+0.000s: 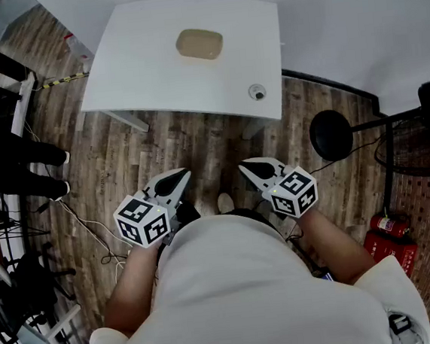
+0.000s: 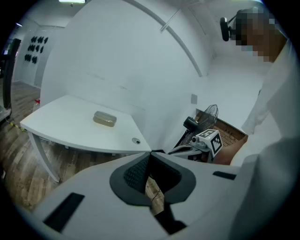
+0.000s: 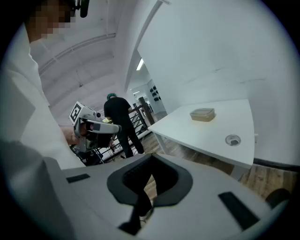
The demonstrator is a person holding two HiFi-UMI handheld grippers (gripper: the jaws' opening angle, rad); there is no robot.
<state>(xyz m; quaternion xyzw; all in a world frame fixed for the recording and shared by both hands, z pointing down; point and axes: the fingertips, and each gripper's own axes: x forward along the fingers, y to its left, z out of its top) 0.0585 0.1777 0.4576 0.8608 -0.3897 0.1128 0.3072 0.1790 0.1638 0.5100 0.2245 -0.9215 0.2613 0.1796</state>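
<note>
The tan lidded container (image 1: 200, 44) sits alone toward the far side of the white surface (image 1: 146, 83). It lies flat with its lid on, and nothing touches it. A round cable grommet (image 1: 257, 91) is set into the surface near the corner closest to me on my right, well apart from the container.

Between that surface and me lies a stretch of wood-plank floor (image 1: 212, 141). My left gripper (image 1: 178, 178) and right gripper (image 1: 250, 169) hang over it, close to my body and well short of the surface edge. Each gripper's own view shows its dark pads pressed together at the tips with nothing caught between them, so both are empty.

I judge that no grasp has begun. I am standing off, facing the container. Getting either gripper to it from here would call for a step closer, a long reach forward and jaws spread wide enough for its sides.

My forearms are bent in at my waist. The grippers are side by side and apart from each other, both pointing forward toward the surface, with the marker cubes nearest me.

Off to my right stand a fan (image 1: 331, 135) on its round base and a red fire extinguisher (image 1: 387, 226). To my left another person (image 3: 118, 118) in dark clothes stands by some black railings.
</note>
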